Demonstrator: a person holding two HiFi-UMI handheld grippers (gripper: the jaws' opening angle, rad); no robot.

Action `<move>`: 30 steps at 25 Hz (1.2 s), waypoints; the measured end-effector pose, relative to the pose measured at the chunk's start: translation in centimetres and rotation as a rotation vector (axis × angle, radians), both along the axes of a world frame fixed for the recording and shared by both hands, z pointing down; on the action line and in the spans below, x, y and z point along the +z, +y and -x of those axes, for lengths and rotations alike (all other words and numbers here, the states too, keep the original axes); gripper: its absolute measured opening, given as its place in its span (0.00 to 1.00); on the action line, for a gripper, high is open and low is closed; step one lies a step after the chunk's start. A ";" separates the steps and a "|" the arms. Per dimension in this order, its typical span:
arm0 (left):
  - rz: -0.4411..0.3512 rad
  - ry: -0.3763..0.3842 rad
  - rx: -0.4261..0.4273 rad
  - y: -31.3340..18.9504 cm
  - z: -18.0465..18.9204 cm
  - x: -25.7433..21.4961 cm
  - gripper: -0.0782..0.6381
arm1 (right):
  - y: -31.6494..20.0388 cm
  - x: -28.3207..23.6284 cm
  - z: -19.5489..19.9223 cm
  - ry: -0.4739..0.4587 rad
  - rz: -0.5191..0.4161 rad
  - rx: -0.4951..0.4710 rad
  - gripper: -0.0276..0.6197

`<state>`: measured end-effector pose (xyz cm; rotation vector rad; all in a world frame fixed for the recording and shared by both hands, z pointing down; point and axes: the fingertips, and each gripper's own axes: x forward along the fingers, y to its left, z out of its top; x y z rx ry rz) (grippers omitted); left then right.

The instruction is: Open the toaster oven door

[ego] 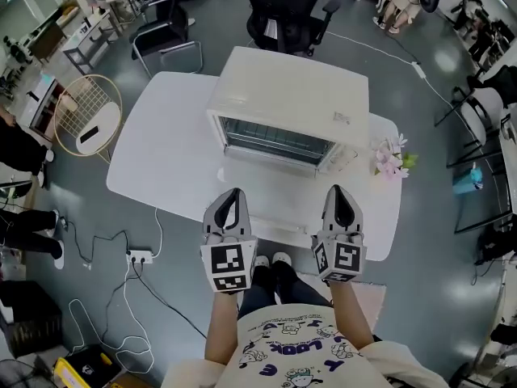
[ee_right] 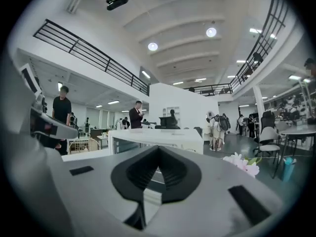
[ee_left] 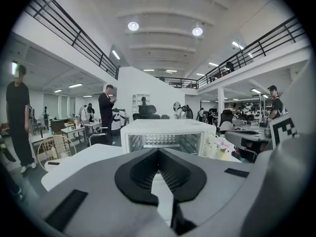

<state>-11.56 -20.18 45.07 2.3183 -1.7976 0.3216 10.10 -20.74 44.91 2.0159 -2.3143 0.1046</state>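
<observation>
Currently listed: left gripper (ego: 235, 194), jaws pressed together, nothing between them. Right gripper (ego: 338, 191), jaws likewise closed tip to tip and empty. Both hover side by side over the near edge of the white table (ego: 161, 156). Toaster oven (ego: 291, 95): straight ahead of both jaw tips, apart from them, glass front facing the grippers. Pink flowers (ego: 392, 158): ahead-right of the right gripper.

Pink flowers (ego: 391, 158), white table (ego: 161, 152)
</observation>
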 end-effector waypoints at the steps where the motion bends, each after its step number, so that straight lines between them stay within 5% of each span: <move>1: -0.012 -0.001 -0.005 -0.2 0.1 -0.6 0.12 | -0.3 -0.9 0.1 -0.006 -0.016 -0.006 0.04; 14: -0.162 -0.003 -0.049 -1.7 0.4 -7.8 0.12 | -3.0 -8.5 2.1 -0.008 -0.132 -0.109 0.04; 30: -0.212 -0.005 -0.070 -1.8 0.4 -10.5 0.11 | -3.2 -11.4 2.0 -0.016 -0.152 -0.135 0.04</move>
